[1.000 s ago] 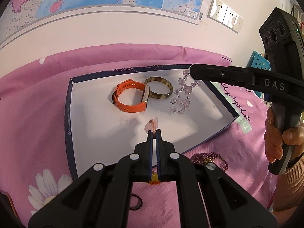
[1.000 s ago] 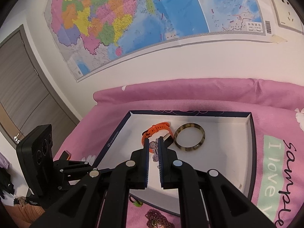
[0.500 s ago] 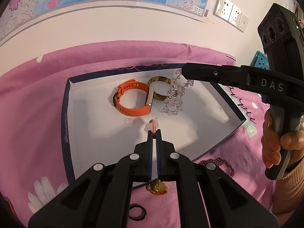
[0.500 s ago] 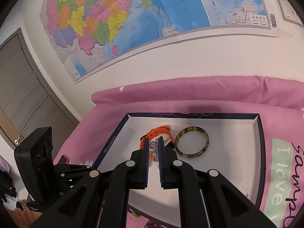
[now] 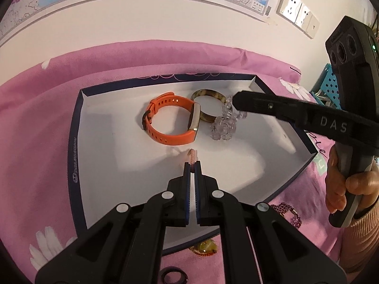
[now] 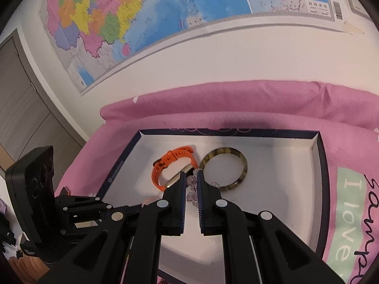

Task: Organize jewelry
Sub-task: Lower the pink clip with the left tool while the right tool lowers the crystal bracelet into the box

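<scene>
A: Where does the jewelry sit?

B: Mostly in the tray (image 5: 78,127), a shallow white box with a dark blue rim, lying on a pink bedspread (image 5: 35,108). An orange watch (image 5: 171,124) lies near its middle, and a tortoiseshell bangle (image 5: 206,94) lies just beside it, touching the watch's gold face.

A: And the left claw (image 5: 192,165)?

B: It is clenched on a thin pink chain (image 5: 192,155) — a short end pokes out past the tips, low over the tray floor in front of the watch.

A: The right claw (image 6: 190,177)?

B: Pinched on a clear bead bracelet (image 5: 223,125). From the left wrist view the beads dangle from its tips, hanging over the tray beside the bangle; whether the lowest beads touch the floor cannot be told. A hand (image 5: 341,189) grips its handle at the right edge.

A: Anything outside the tray?

B: Yes — on the bedspread by the near rim lie a purple bead string (image 5: 287,211), an amber piece (image 5: 206,248) and a black ring (image 5: 174,278), partly hidden behind the left claw's body.

A: The background?

B: A map (image 6: 146,16) hangs on the white wall above the bed.
</scene>
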`<state>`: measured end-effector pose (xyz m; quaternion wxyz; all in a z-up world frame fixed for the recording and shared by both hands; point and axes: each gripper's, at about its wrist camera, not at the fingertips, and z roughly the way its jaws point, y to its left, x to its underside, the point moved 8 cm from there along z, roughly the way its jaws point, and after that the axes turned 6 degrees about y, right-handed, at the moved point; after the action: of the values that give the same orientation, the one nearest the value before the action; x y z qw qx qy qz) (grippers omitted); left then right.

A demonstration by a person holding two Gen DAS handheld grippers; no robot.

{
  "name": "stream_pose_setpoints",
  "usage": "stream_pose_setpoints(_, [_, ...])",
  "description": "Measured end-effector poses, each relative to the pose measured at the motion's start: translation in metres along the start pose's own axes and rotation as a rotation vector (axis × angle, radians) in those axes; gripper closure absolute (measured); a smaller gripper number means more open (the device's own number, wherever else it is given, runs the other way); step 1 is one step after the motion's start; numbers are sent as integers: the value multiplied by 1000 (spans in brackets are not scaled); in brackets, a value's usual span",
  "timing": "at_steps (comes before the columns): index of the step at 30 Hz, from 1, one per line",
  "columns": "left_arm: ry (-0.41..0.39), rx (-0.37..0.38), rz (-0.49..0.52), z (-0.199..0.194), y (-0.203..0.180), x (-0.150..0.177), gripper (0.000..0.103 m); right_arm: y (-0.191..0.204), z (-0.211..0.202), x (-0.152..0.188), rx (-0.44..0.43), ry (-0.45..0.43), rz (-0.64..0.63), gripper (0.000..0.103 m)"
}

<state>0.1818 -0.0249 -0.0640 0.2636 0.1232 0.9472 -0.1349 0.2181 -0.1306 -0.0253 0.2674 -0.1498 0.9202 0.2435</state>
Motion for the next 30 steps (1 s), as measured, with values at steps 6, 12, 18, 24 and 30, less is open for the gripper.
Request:
stream_pose_setpoints(6, [14, -28, -18, 8, 4, -1, 94, -6, 8, 7, 31, 34, 1, 91])
stream_pose_setpoints(12, [-5, -44, -25, 2, 8, 2, 92, -17, 4, 12, 55, 33, 22, 83])
stream_pose_setpoints(18, [-45, -77, -20, -19, 15, 7, 85, -29, -20, 17, 118, -3, 24, 69])
stream_pose_setpoints(24, [-66, -103, 6, -37, 21, 25, 82, -63, -59, 27, 231, -57, 67, 61])
stream_pose_setpoints(30, [-78, -120, 17, -42, 25, 38, 77, -95, -60, 51, 247, -5, 160, 60])
